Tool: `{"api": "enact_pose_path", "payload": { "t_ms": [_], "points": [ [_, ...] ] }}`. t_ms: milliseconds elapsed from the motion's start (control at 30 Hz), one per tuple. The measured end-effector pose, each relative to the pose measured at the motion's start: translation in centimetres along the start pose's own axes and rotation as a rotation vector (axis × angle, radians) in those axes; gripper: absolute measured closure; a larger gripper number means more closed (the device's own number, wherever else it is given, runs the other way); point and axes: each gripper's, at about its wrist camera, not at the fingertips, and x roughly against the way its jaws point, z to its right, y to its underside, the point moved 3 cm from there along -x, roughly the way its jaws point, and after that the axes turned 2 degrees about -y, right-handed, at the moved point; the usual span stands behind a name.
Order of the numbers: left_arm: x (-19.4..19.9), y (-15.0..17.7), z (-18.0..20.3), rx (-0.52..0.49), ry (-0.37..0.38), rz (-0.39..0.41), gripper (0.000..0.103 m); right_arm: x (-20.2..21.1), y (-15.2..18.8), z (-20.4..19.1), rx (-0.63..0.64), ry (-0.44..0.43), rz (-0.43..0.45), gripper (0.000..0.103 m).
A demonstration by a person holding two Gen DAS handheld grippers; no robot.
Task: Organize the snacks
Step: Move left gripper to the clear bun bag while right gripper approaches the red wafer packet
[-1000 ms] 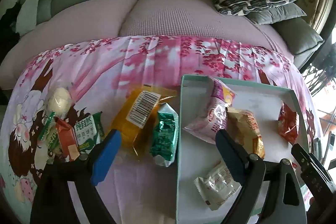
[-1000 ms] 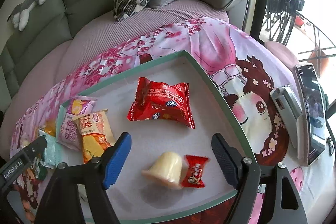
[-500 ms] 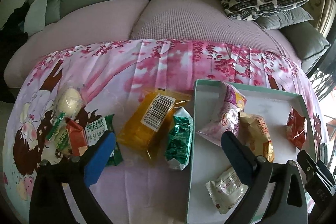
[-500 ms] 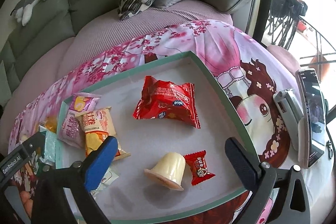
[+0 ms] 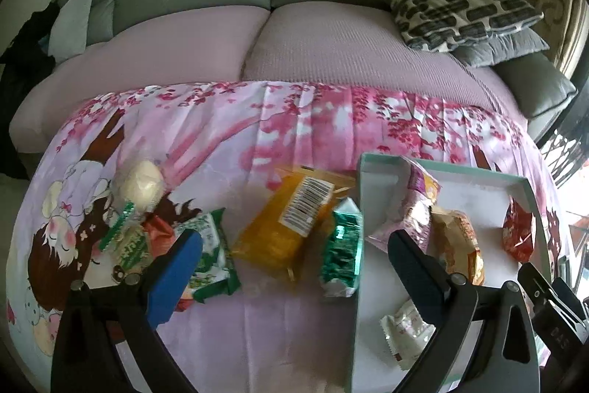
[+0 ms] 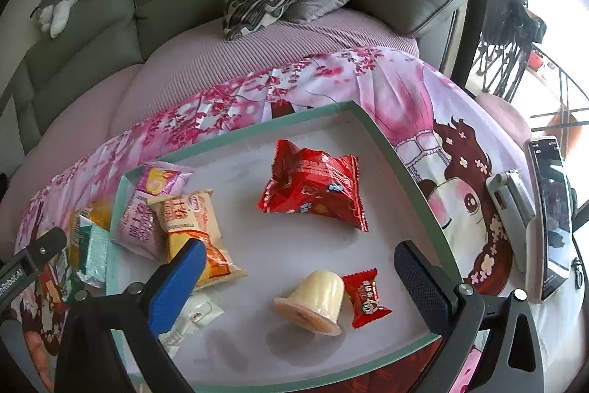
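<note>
The yellow plastic snack packet with a barcode label point(image 5: 291, 227) lies on the pink printed cloth just left of the green-rimmed white tray point(image 5: 359, 209); light, crinkly and slippery, it is probably best pinched across its flat middle. Both the left claw point(image 5: 294, 264) and right claw point(image 6: 300, 277) have just spread wide, gripping nothing.

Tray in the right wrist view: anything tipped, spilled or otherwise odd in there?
The pudding cup lies tipped on its side in the tray, sealed end toward the camera, beside the small red candy. No spill shows. The pink packet overlaps the tray's left rim.
</note>
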Motion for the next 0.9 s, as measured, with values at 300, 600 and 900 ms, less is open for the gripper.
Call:
{"api": "enact_pose_path", "payload": {
  "t_ms": [300,600,900],
  "points": [
    [1.3,-0.5,-6.0,0.075,-0.103,0.033,0.002,0.4,0.3,-4.7,0.063,-0.083,-0.004,0.0],
    [2.3,0.0,-13.5,0.173,-0.22,0.038,0.002,0.2,2.0,-11.4,0.162,-0.18,-0.032,0.0],
    [2.5,1.2,-19.6,0.256,-0.261,0.016,0.002,-0.7,4.3,-17.0,0.219,-0.235,-0.079,0.0]
  ]
}}
